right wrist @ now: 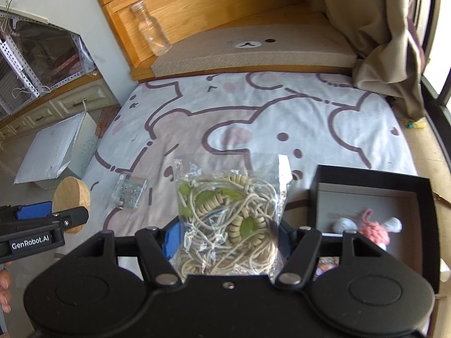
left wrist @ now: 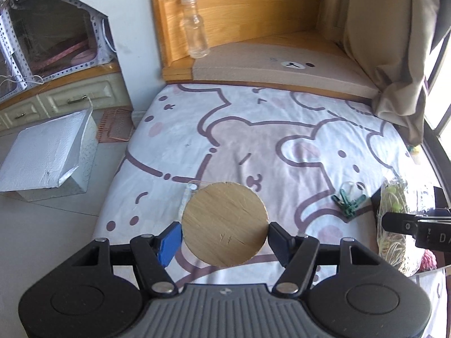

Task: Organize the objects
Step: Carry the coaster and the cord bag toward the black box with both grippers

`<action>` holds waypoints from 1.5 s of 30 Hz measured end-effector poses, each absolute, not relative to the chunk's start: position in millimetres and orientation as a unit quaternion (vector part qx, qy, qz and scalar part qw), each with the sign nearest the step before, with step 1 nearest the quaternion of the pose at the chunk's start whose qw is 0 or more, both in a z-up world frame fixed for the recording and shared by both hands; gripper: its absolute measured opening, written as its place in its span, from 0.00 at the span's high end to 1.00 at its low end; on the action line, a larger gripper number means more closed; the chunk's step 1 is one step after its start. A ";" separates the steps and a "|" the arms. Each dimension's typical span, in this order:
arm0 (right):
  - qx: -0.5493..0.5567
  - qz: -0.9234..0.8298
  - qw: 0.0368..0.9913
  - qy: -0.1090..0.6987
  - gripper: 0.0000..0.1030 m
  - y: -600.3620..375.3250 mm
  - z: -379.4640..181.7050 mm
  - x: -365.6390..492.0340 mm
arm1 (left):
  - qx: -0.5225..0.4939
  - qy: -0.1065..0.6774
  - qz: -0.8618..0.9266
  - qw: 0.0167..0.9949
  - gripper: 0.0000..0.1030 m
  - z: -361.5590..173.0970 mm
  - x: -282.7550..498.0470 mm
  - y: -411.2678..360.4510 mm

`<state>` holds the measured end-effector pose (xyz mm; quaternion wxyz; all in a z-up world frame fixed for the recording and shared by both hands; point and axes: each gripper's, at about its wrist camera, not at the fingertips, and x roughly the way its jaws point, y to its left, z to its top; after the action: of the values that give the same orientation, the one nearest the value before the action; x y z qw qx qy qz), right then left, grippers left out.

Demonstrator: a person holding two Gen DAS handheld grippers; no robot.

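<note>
My left gripper (left wrist: 224,239) is shut on a round wooden disc (left wrist: 224,224) and holds it above the bear-print bedsheet (left wrist: 282,129); the disc also shows in the right wrist view (right wrist: 72,194). My right gripper (right wrist: 228,239) is shut on a clear plastic bag of beige cord and green beads (right wrist: 228,214), also seen in the left wrist view (left wrist: 393,219). A black open box (right wrist: 366,180) with crocheted toys (right wrist: 372,231) sits at the right. A small clear plastic case (right wrist: 128,190) lies on the sheet. Green clips (left wrist: 348,201) lie to the right.
A clear glass bottle (left wrist: 194,28) stands on the wooden headboard ledge beside a bear cushion (left wrist: 282,64). A silver foil box (left wrist: 48,157) sits on the floor at left. A curtain (left wrist: 394,56) hangs at right by the window.
</note>
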<state>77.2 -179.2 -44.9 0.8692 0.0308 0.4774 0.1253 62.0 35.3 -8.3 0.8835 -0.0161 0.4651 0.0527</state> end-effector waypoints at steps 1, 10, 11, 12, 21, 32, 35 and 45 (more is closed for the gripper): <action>0.028 0.122 0.871 0.475 0.35 -183.4 -43.2 73.9 | -0.015 0.464 0.048 0.884 0.35 -7.2 60.9 31.3; 0.020 0.095 0.880 0.465 0.35 -215.5 -32.3 50.2 | 0.006 0.452 0.011 0.892 0.35 4.2 50.7 -5.1; 0.020 0.093 0.881 0.463 0.35 -218.0 -31.2 48.5 | 0.009 0.451 0.008 0.892 0.35 5.0 49.9 -8.3; 0.021 0.091 0.882 0.462 0.35 -220.6 -29.7 46.8 | 0.011 0.450 0.006 0.893 0.35 5.9 49.0 -10.9; 0.023 0.078 0.892 0.445 0.36 -237.4 -19.5 35.0 | 0.005 0.440 0.008 0.898 0.35 12.1 42.7 -22.3; 0.022 0.076 0.896 0.437 0.35 -242.4 -12.8 30.4 | -0.002 0.437 0.014 0.899 0.35 16.3 39.9 -21.9; 0.022 0.076 0.897 0.434 0.35 -243.1 -11.2 30.0 | -0.005 0.436 0.016 0.900 0.35 16.5 40.1 -21.2; 0.013 0.058 0.900 0.431 0.35 -262.1 -7.4 25.0 | -0.013 0.436 -0.009 0.900 0.35 15.1 48.8 -42.7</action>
<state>25.0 -262.1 -7.4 0.9004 0.0135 0.4311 0.0576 48.8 -42.7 15.0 0.8999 -0.0132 0.4359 -0.0094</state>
